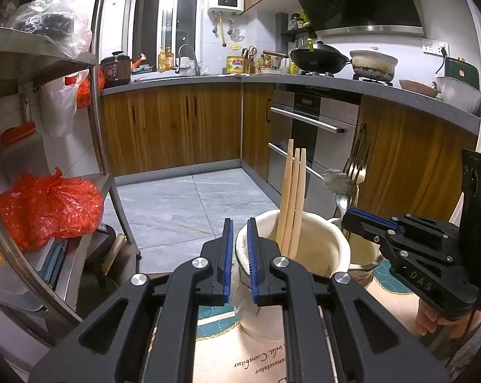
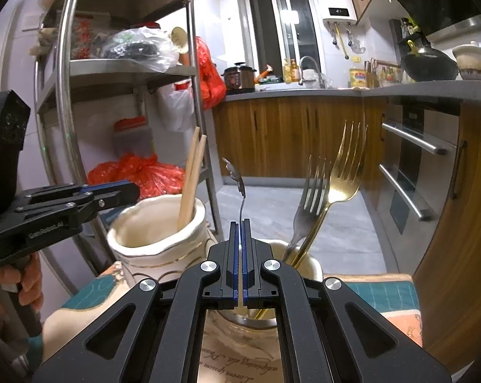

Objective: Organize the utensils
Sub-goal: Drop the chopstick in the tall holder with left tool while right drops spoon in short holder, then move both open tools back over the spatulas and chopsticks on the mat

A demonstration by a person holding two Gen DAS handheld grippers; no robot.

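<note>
A thin silver utensil (image 2: pixel 239 188) is clamped upright in the closed right hand-held gripper (image 2: pixel 240 249), above the smaller cup (image 2: pixel 314 263) where a silver fork (image 2: pixel 307 204) and gold fork (image 2: pixel 339 178) are stood. The left hand-held gripper (image 1: pixel 239 255) is parted slightly, empty, at the rim of the cream jar (image 1: pixel 320 249) holding chopsticks (image 1: pixel 293 198). If the utensil is released tilted, the cup's rim could be missed or the forks knocked.

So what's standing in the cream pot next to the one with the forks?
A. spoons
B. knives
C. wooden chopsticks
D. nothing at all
C: wooden chopsticks stick up out of the cream pot, while the forks stand in the other pot beside it.
</note>
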